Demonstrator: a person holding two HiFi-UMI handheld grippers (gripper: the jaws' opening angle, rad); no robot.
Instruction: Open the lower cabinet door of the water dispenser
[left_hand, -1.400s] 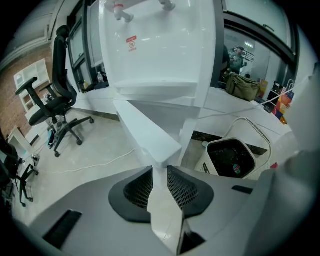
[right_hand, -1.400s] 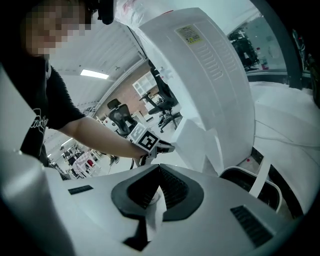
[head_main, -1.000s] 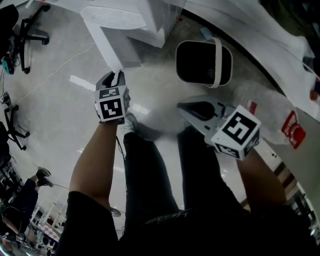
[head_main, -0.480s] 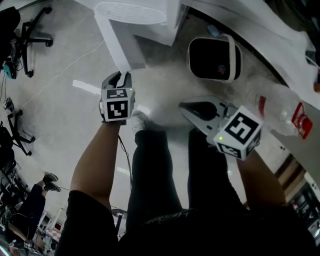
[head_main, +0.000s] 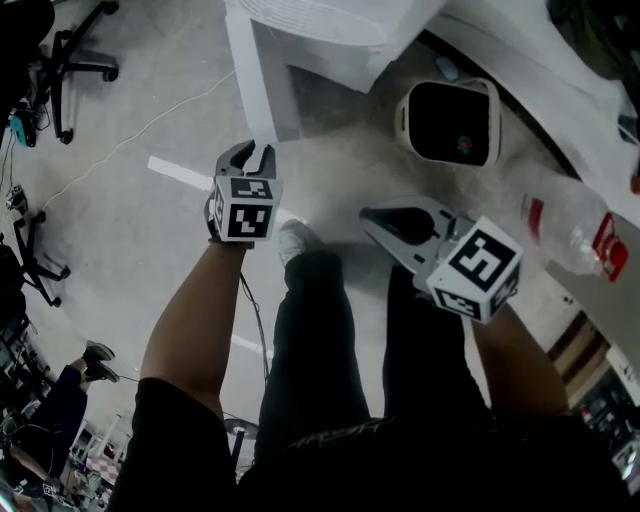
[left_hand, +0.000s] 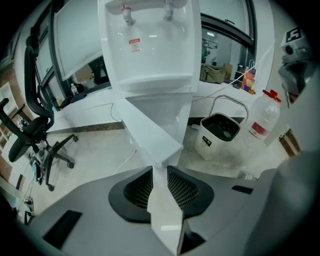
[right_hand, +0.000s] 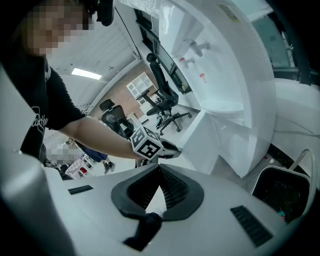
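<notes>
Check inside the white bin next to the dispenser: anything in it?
The white bin has a dark interior, with a few small coloured scraps showing low down. Anything deeper is lost in shadow.

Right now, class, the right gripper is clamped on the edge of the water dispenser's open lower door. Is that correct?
Not quite. It is the left gripper that is clamped on the edge of the open lower door of the water dispenser. The left gripper view shows the white panel pinched between its jaws. The right gripper has nothing between its jaws.
</notes>
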